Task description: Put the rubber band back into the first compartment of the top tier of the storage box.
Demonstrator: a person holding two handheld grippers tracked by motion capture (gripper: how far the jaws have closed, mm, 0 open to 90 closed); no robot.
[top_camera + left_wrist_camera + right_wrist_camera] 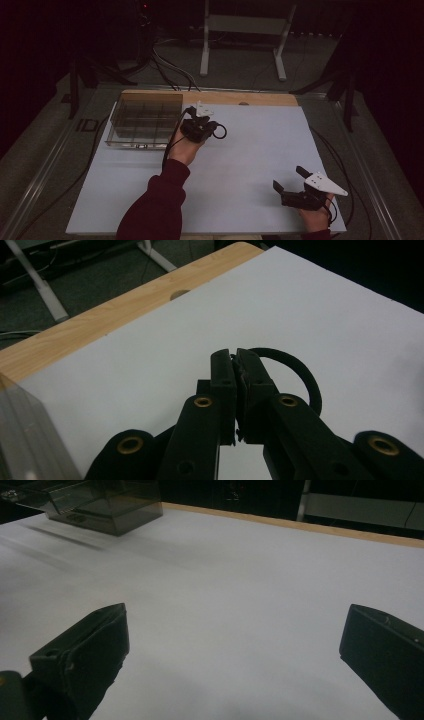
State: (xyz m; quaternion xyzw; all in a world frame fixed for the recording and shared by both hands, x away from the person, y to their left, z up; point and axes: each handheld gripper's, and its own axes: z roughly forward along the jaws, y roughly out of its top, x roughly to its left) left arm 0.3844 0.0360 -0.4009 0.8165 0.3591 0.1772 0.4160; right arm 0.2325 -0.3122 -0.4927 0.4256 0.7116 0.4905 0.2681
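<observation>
High view: we see the left gripper beside the clear compartment box, forearm stretched forward.

Left gripper view: its jaws are clamped on a black ring above the white table sheet.

Right gripper view: the right gripper has jaws spread wide, nothing between, low over the sheet.

A thin black ring, looped like a small rubber or cord band, is pinched at one edge between the closed jaws of the left gripper. In the left gripper view most of its loop curves out free to one side of the jaws, above the white desk. In the high view the ring stands out beside the gripper, near the clear compartmented box.
</observation>
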